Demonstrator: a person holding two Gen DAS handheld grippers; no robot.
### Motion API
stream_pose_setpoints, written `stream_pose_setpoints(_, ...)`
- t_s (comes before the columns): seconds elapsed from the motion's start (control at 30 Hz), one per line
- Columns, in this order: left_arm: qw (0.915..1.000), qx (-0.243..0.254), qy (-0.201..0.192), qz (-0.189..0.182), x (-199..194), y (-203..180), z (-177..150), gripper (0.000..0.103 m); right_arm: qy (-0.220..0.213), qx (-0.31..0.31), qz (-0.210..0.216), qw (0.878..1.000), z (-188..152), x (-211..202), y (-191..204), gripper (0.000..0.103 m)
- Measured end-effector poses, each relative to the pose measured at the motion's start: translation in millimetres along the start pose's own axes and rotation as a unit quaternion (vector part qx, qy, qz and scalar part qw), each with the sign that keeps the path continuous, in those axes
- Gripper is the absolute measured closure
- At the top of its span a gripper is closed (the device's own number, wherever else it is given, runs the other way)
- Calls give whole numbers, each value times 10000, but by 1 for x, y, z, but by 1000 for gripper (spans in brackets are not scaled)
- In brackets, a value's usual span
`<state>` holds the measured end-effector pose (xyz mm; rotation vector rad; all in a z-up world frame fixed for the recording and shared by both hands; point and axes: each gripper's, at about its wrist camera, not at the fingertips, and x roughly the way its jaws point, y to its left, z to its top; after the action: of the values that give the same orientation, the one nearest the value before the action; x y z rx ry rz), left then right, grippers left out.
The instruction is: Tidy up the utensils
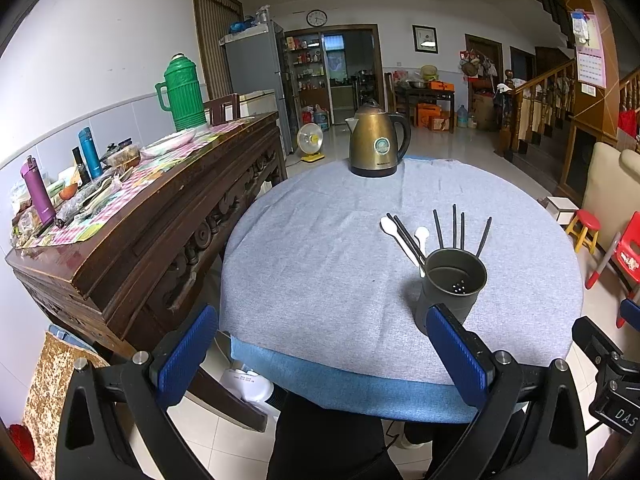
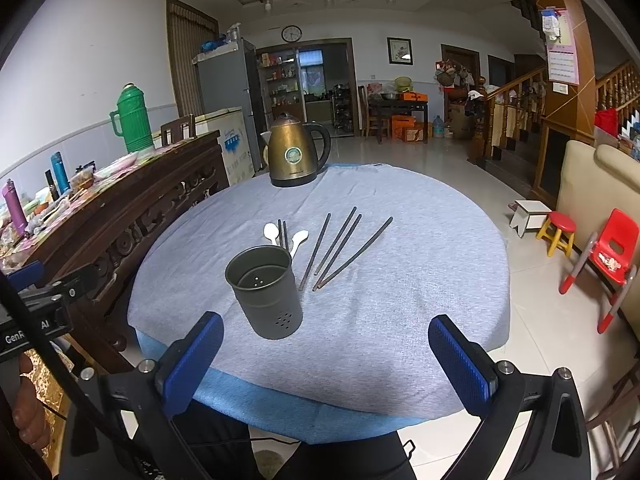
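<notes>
Left wrist view: left gripper spread wide, nothing between the blue pads, low in frame at the near edge of the round table. Its right pad overlaps the base of the utensil holder, a dark metal cylinder, upright, lower right of centre. Inside: bare, only drain holes in the floor visible. Behind it on the grey cloth: four loose dark chopsticks, plus a pair of chopsticks lying with two white spoons, all outside the holder. Brass-coloured kettle upper centre at the far table edge.

Right wrist view: right gripper also released, holding nothing, bottom centre. Holder sits left of centre, just above its left pad; side-wall holes near the base show here, hidden in the other view. The four chopsticks fan out right of the holder, full length visible; spoons and paired sticks are partly hidden behind its rim. Kettle above.

Left view alone shows the sideboard clutter up close.
</notes>
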<state>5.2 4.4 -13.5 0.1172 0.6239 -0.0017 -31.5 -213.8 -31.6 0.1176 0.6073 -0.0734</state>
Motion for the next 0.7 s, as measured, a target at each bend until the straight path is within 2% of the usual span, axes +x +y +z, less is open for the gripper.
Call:
stream_pose_setpoints(0.37,10000,-8,41,12,6,2,1,0,13,21,25,10000,3,3,1,0)
stream_pose_setpoints(0.7,9997,-33,213,69,27,2,4,0,105,89,21,9999,11,17,-4,0)
